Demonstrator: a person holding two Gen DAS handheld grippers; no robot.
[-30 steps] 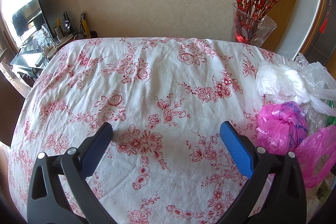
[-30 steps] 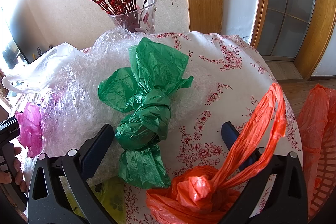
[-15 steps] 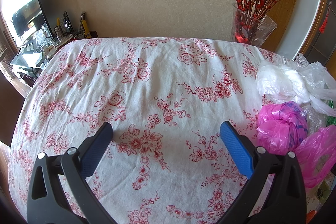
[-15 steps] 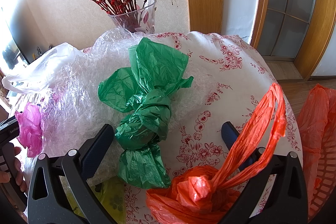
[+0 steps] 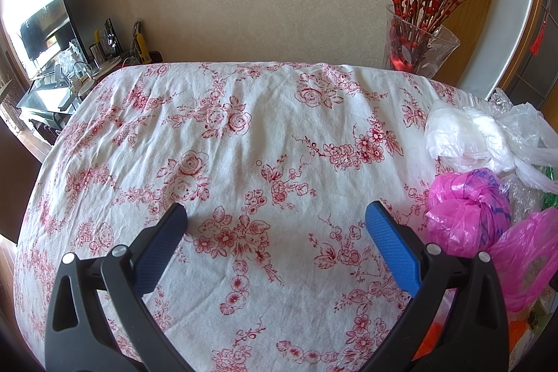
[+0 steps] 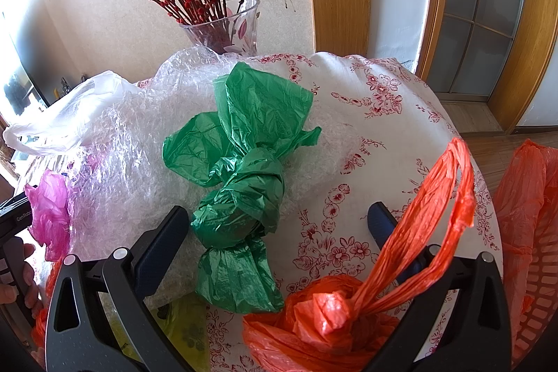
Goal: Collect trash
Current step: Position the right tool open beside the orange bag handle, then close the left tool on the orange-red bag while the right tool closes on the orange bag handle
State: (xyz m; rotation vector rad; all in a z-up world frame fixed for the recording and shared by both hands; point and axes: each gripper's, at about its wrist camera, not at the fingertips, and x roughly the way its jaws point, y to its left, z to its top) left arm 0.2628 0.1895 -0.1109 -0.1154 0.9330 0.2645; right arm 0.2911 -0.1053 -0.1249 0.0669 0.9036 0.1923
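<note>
The left gripper (image 5: pixel 275 215) hangs over bare floral tablecloth (image 5: pixel 244 128), fingers spread wide with nothing between them. The right gripper (image 6: pixel 279 215) is spread too — a knotted green plastic bag (image 6: pixel 240 197) lies between its fingers, untouched, resting on a bubble wrap sheet (image 6: pixel 139 145). Just right of the green bag, a tied orange bag (image 6: pixel 324 316) loops its handle across the right finger. Left of the bubble wrap sit a pink bag (image 5: pixel 467 208) and a white bag (image 5: pixel 464 135); behind it stands a glass vase (image 6: pixel 230 30).

Bare tablecloth (image 5: pixel 265 135) lies open ahead on the left; green bag (image 6: pixel 244 183) and orange bag (image 6: pixel 324 319) crowd the right.
</note>
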